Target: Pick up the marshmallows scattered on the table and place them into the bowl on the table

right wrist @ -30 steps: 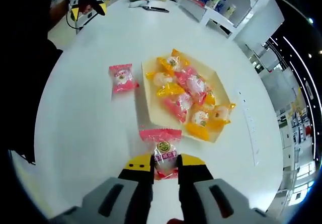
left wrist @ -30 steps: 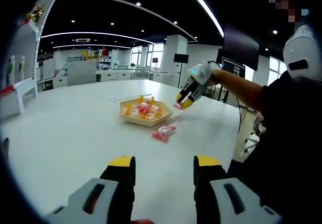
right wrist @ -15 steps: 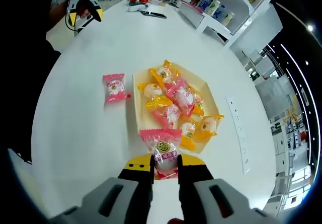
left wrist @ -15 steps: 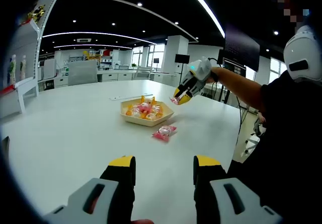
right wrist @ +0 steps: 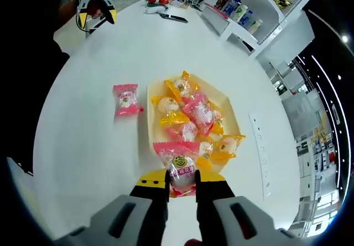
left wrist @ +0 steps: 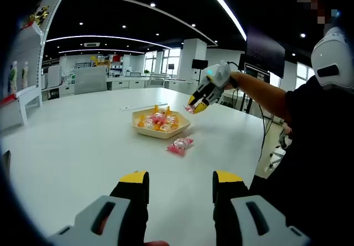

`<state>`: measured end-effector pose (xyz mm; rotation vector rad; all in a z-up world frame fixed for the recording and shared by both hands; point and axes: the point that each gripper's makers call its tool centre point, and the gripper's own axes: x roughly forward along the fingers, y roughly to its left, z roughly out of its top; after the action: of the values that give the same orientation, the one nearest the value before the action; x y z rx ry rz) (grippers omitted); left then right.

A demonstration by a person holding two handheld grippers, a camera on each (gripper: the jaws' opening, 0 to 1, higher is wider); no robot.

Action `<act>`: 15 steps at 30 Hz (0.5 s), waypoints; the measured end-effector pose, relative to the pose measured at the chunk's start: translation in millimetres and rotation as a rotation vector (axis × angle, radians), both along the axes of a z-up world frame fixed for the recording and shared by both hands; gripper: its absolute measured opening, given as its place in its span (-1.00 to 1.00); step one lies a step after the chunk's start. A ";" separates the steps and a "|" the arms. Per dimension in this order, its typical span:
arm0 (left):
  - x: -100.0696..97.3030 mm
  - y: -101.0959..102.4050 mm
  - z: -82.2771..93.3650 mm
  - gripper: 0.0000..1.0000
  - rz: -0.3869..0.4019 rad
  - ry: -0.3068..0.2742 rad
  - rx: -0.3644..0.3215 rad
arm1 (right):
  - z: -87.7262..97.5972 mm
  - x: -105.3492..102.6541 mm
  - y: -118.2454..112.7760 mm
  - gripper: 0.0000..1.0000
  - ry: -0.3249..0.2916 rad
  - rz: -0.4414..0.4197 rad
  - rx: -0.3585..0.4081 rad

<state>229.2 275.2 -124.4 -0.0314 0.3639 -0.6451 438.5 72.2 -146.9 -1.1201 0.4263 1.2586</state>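
Observation:
A cream hexagonal bowl [right wrist: 228,98] [left wrist: 178,128] holds several pink and yellow wrapped marshmallows [right wrist: 191,113]. My right gripper [right wrist: 181,186] is shut on a pink wrapped marshmallow [right wrist: 180,166], held in the air above the bowl's near edge; it appears as the right gripper [left wrist: 194,107] in the left gripper view. One pink marshmallow [right wrist: 126,99] [left wrist: 180,145] lies on the white table beside the bowl. My left gripper [left wrist: 180,185] hangs open over the table's near part, nothing between its fingers, and is seen far off as the left gripper [right wrist: 97,15] in the right gripper view.
The round white table [left wrist: 83,141] has open surface around the bowl. A person's sleeve and arm [left wrist: 287,113] reach in from the right. A white strip [right wrist: 260,146] lies beyond the bowl. Shelves with bottles [right wrist: 238,8] stand past the table.
My right gripper has carried the pink marshmallow up and further over the bowl. The left gripper has stayed put and open.

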 end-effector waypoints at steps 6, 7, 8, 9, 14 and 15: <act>0.3 0.5 0.6 -0.07 -0.002 -0.002 0.001 | 1.8 -3.5 6.8 -0.61 -0.013 0.034 -0.012; 0.4 0.6 0.6 -0.07 -0.003 -0.002 0.001 | 1.7 -4.4 8.1 -0.61 -0.011 0.042 -0.014; 0.5 1.0 0.4 -0.07 -0.002 -0.001 0.000 | 1.7 -4.6 8.5 -0.61 -0.011 0.043 -0.014; 0.7 1.3 0.3 -0.07 -0.001 0.000 0.001 | 1.1 -2.4 9.1 -0.61 -0.010 0.047 -0.014; 0.5 3.2 1.5 -0.07 -0.001 -0.003 0.003 | 0.4 7.2 11.0 -0.61 -0.013 0.055 -0.018; 0.6 3.6 1.5 -0.07 -0.001 -0.004 0.004 | 0.6 7.8 11.9 -0.61 -0.013 0.058 -0.018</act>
<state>229.8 278.8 -122.9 -0.0265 0.3615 -0.6455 446.3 84.2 -146.3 -1.1622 0.3983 1.2998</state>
